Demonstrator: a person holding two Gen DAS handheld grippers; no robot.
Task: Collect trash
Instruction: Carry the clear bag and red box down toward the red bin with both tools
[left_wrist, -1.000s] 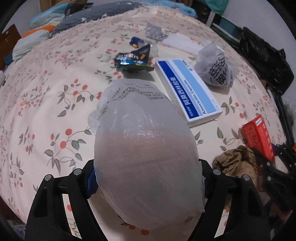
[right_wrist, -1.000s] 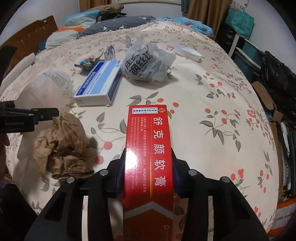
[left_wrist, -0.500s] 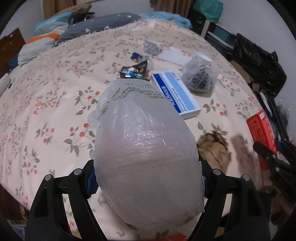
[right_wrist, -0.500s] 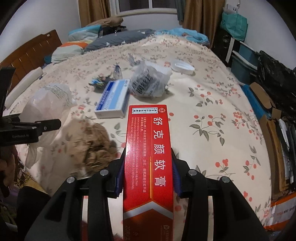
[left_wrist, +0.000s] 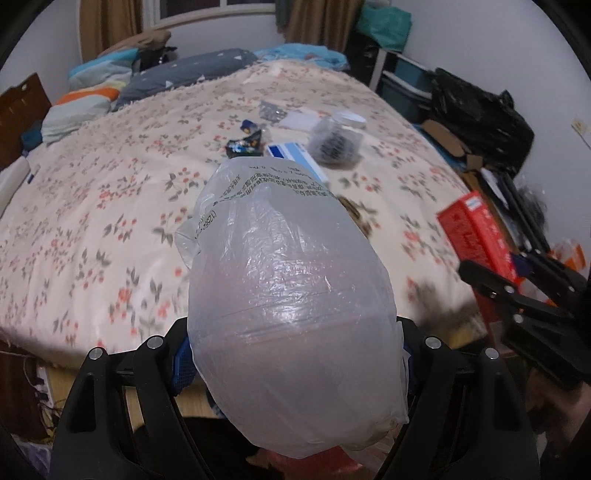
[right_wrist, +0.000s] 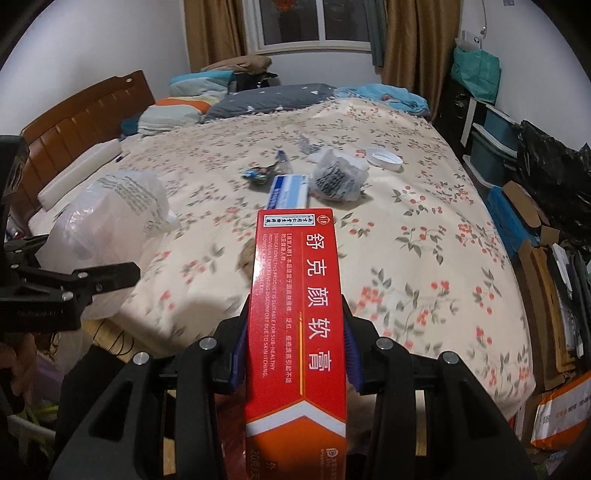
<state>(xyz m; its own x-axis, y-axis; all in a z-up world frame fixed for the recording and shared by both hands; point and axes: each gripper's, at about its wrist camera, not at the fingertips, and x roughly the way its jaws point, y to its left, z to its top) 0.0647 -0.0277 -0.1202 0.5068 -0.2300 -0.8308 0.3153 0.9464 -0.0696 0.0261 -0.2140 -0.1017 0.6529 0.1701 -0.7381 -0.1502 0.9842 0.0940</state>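
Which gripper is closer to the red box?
Right. The right gripper is clamped on the red box, touching both its sides. The left gripper is off to the side, holding a puffy plastic bag instead.

Translucent crinkled plastic bag (left_wrist: 291, 295); glossy red cardboard box (right_wrist: 299, 314).

A red carton (right_wrist: 295, 321), a translucent white bag (left_wrist: 291, 314), a cream bedspread (right_wrist: 424, 236) with red-flower print.
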